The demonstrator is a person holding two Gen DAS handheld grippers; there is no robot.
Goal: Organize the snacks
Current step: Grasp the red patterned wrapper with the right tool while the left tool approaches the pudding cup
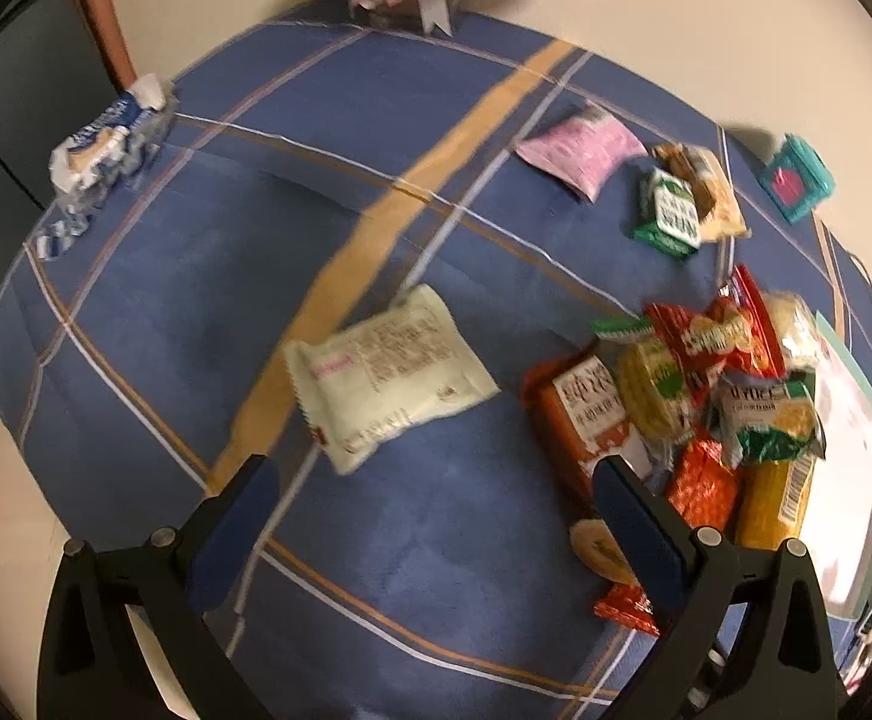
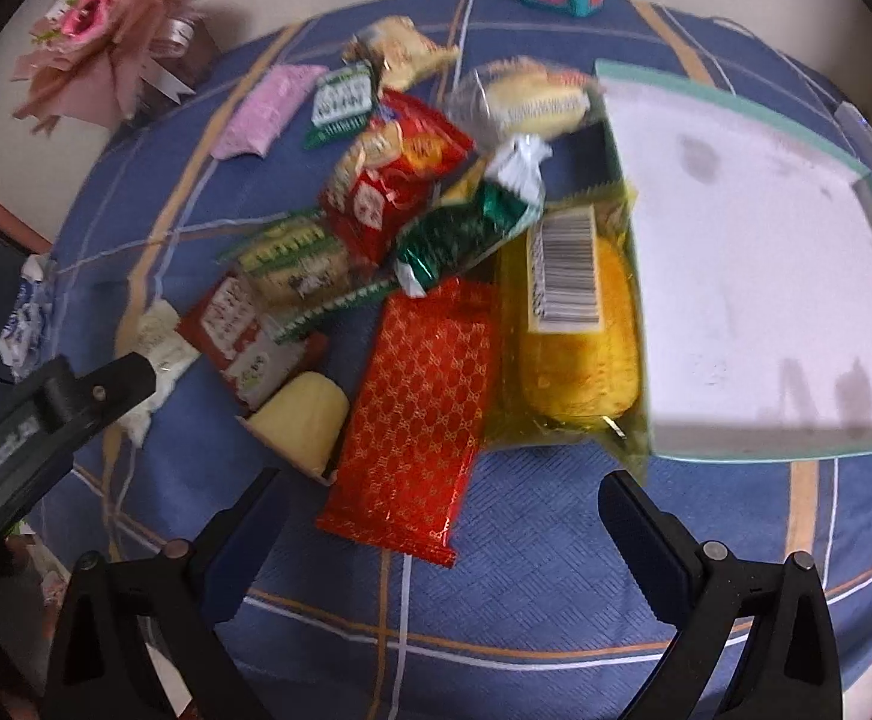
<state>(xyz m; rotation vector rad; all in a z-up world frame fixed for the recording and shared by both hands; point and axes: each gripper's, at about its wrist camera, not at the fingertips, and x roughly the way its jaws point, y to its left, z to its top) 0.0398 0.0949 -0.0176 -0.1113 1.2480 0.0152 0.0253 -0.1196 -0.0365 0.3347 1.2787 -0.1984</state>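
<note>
A pile of snack packets point(image 1: 700, 384) lies on a blue plaid cloth, next to a white tray with a green rim point(image 2: 754, 240). In the right wrist view the pile holds a red patterned bar point(image 2: 417, 408), a yellow packet with a barcode point(image 2: 574, 324) and a red cracker pack point(image 2: 393, 180). A white packet point(image 1: 387, 378) lies apart, just ahead of my left gripper point(image 1: 436, 480), which is open and empty. My right gripper point(image 2: 442, 498) is open and empty, right in front of the red bar. The left gripper's body shows at the left edge of the right wrist view point(image 2: 45, 414).
A pink packet point(image 1: 580, 150), a green packet point(image 1: 670, 210) and a teal box point(image 1: 796, 177) lie at the far side. A blue-white tissue pack point(image 1: 105, 150) sits at the far left edge. A pink bouquet point(image 2: 105, 30) stands beyond the cloth.
</note>
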